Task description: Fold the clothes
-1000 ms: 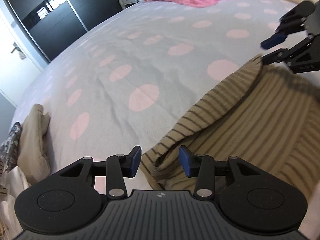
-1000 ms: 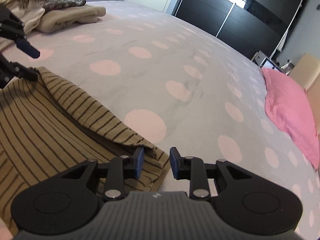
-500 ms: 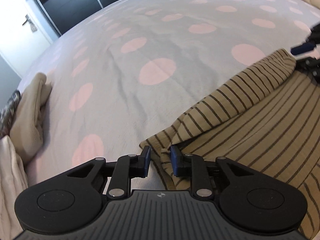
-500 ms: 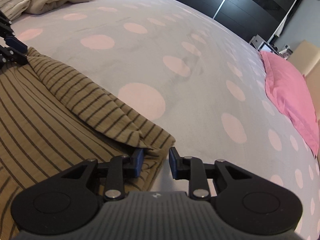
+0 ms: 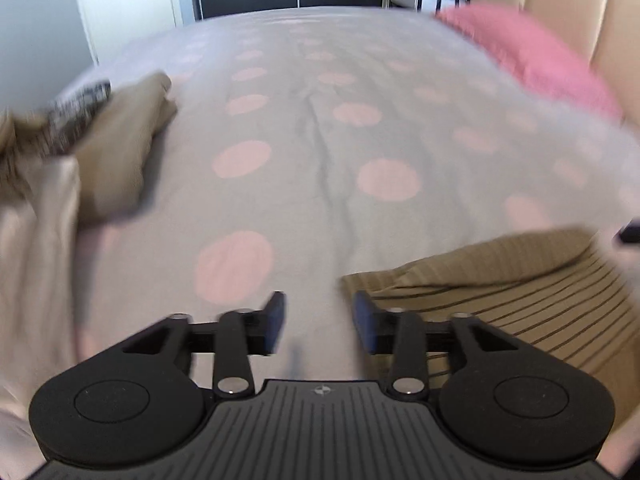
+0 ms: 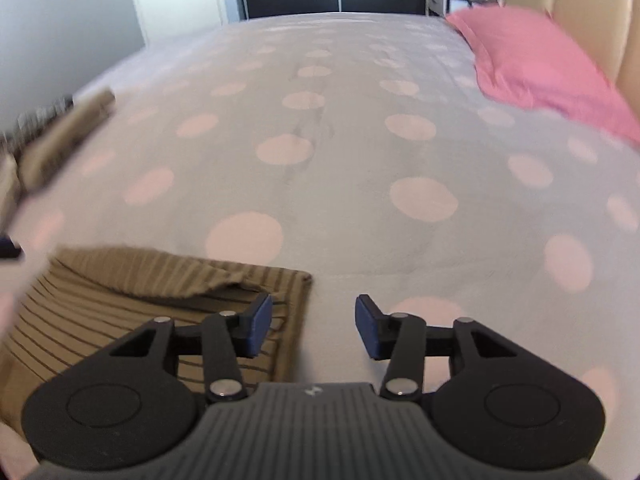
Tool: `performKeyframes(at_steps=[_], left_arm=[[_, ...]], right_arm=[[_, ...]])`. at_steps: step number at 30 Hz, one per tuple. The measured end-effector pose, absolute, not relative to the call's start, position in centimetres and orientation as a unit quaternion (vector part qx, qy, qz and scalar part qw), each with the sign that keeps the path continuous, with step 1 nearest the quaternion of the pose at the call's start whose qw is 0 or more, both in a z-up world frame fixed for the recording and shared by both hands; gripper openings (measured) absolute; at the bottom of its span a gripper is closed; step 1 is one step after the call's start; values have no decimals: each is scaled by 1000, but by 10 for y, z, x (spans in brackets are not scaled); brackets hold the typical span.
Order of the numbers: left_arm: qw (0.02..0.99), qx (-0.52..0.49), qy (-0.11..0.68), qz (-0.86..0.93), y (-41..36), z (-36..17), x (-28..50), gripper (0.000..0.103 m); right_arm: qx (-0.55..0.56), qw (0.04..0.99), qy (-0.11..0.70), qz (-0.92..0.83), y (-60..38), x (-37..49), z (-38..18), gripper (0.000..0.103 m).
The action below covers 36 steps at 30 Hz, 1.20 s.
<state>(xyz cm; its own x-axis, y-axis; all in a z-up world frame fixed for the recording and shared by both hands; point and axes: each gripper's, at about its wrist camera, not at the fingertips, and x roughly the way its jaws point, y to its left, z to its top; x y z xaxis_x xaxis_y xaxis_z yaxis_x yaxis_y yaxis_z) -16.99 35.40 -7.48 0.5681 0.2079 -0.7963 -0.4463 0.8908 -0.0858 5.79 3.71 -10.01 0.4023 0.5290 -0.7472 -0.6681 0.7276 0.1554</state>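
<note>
A tan garment with dark stripes lies folded on the bed, its top edge doubled over. In the left wrist view it sits at the lower right, and my left gripper stands open just left of its corner, holding nothing. In the right wrist view the same garment fills the lower left. My right gripper is open over its right corner, the left finger above the cloth and the right finger above the bedspread. Both views are blurred by motion.
The bed has a pale spread with pink dots. A pile of folded beige and patterned clothes sits at the left. A pink pillow lies at the far right by a padded headboard. Dark wardrobe doors stand beyond the bed.
Both grippers were nearly shut at the garment's folded edge; now both are open and pulled back off it. Both cameras have swung to face straight up the bed.
</note>
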Motion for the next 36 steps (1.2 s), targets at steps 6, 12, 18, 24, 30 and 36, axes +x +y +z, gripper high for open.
performKeyframes(at_steps=[6,12,18,24,30,36], left_arm=[[850,-285,416,151,359,-91,-184,52],[829,-325,427,157,360,-119,-187,57],[840,-292,429,155,345,-131,-184,76],[851,-257,427,169,326,-132,-175,80],[852,-253,422,176,322,-135,-166,79],[856,-254,415,177,320,-136,-162,65]], right_arm=[[14,805,480,349,26,60,-113,62],[31,774,526,350,30,54,-144,62],[29,769,533,350,33,53,-157,65],[33,772,527,355,37,54,-160,66],[15,780,509,365,46,52,-162,67],[-4,786,495,371,57,48,-162,62]])
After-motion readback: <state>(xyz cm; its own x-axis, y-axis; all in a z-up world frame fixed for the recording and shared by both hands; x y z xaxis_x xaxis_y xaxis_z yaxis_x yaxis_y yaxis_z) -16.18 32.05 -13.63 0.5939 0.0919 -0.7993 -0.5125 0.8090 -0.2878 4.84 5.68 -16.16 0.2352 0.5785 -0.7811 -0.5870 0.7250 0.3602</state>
